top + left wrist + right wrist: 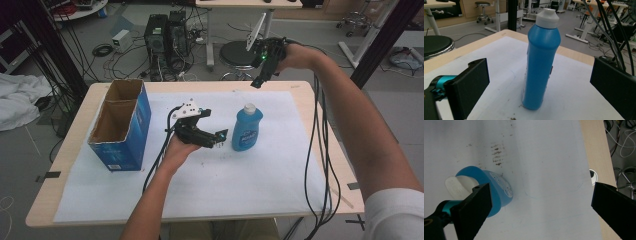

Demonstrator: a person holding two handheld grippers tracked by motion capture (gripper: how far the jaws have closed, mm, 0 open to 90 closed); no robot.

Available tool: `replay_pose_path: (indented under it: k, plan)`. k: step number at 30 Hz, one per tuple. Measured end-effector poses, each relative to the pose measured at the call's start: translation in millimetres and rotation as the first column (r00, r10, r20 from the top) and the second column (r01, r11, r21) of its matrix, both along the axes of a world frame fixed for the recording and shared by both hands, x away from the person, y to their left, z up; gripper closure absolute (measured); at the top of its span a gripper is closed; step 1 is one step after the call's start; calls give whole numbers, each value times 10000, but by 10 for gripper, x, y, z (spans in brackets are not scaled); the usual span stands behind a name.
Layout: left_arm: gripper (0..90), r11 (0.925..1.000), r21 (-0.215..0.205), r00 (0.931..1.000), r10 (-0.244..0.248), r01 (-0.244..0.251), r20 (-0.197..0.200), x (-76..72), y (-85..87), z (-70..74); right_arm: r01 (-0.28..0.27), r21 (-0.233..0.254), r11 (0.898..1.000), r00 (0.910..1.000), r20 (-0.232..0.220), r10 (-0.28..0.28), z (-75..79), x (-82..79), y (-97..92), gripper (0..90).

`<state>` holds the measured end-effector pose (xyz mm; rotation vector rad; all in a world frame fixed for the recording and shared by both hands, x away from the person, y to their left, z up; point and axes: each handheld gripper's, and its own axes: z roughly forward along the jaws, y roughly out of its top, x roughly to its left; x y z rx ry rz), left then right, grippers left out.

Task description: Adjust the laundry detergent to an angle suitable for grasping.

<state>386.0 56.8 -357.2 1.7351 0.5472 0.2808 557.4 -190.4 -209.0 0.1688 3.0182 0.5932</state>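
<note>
Standing upright mid-table, right of the open blue box point(120, 125), the blue bottle point(247, 127) remains ungrasped. Just beside it, the left gripper point(220, 136) points at it, jaws apart; the right gripper point(257, 82) hangs high at the far edge, jaws apart too.

A grey floor point(395, 107) is seen around a light wooden table point(320, 100) covered by white paper point(240, 185). Two black computer towers point(167, 42) amid tangled cables are placed behind it, near a round black stool point(235, 52). White cloth point(17, 100) is heaped at left. More desks and stools are seen beyond.
</note>
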Motion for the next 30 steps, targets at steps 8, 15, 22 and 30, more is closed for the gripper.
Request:
replay_pose_path:
  k: [8, 15, 22, 30]
  plan:
    - [22, 9999, 50, 9997, -91, 92, -211, 88, -140, -85, -14, 44, 10000, 10000, 29, 14, 5, 2, -2, 24]
    - [22, 9996, 116, 9989, -254, 258, -382, 136, -274, -176, -12, 42, 10000, 10000, 22, 12, 3, 0, -1, 24]
    - [22, 9996, 131, 9986, -255, 261, -462, 191, -380, -251, -39, -30, 10000, 10000, 5, 39, -7, -4, 13, 24]
    - [22, 9992, 196, 9986, -331, 339, -410, 248, -546, -308, -18, -3, 10000, 10000, -26, 18, -16, 10, 14, 24]
